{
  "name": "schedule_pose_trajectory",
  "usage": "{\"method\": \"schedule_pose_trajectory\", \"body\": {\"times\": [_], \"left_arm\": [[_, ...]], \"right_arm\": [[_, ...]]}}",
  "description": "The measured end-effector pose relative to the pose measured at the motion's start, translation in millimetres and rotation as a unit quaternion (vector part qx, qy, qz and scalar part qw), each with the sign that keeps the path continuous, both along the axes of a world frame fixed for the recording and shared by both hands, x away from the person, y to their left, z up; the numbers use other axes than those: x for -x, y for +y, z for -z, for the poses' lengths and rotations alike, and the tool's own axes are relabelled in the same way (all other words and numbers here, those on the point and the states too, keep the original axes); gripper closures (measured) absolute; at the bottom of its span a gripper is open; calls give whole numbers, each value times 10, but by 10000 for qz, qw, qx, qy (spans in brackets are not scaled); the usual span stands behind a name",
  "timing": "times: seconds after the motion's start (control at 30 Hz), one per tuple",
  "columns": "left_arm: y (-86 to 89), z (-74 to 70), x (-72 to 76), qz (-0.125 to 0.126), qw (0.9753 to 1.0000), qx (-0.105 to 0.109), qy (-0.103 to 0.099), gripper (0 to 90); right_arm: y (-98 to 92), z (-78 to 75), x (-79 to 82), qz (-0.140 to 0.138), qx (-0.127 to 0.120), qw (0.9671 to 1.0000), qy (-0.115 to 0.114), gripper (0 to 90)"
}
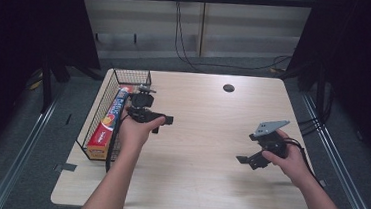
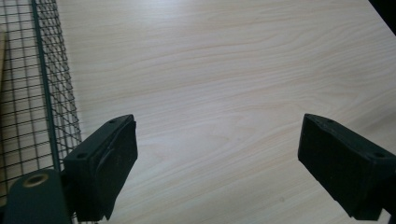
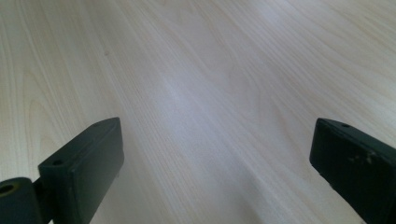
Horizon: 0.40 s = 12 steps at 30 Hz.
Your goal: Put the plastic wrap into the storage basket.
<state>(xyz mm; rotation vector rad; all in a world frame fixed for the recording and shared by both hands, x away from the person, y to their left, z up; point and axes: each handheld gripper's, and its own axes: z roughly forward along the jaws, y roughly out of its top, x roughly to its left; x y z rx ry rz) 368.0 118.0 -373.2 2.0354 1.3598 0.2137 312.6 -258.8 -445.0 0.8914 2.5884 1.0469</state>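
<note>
A black wire basket (image 1: 101,104) stands at the table's left edge, and a long red, blue and orange box (image 1: 110,122) lies in it. Just right of the basket, a hand holds my left gripper (image 1: 154,106) over the wood; its jaws are wide open and hold nothing. In the left gripper view, my left gripper (image 2: 217,140) has the basket's mesh wall (image 2: 46,93) at its left. My right gripper (image 1: 250,148) hovers over the right part of the table, open and empty. In the right gripper view, bare wood lies between the jaws of my right gripper (image 3: 215,140).
The light wooden table (image 1: 201,136) has a round black cable hole (image 1: 228,88) near its far edge. Cables (image 1: 187,59) run over the floor behind it. Dark curtains and metal rails flank both sides.
</note>
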Motion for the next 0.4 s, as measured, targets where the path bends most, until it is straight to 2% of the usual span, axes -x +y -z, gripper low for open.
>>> {"method": "schedule_pose_trajectory", "body": {"times": [0.17,0.3,0.33,0.4], "left_arm": [[-50,108,44,77,10000,51,31,117],[-75,164,63,163,9998,116,-17,107],[-87,184,73,210,9997,130,-53,102],[-114,240,103,292,9995,51,-79,98]], "right_arm": [[8,20,-3,27,34,10000,7,26],[-3,45,-13,2,9,10000,44,26],[-5,49,-13,80,70,9999,35,26],[-8,78,-21,88,32,9999,56,25]]}}
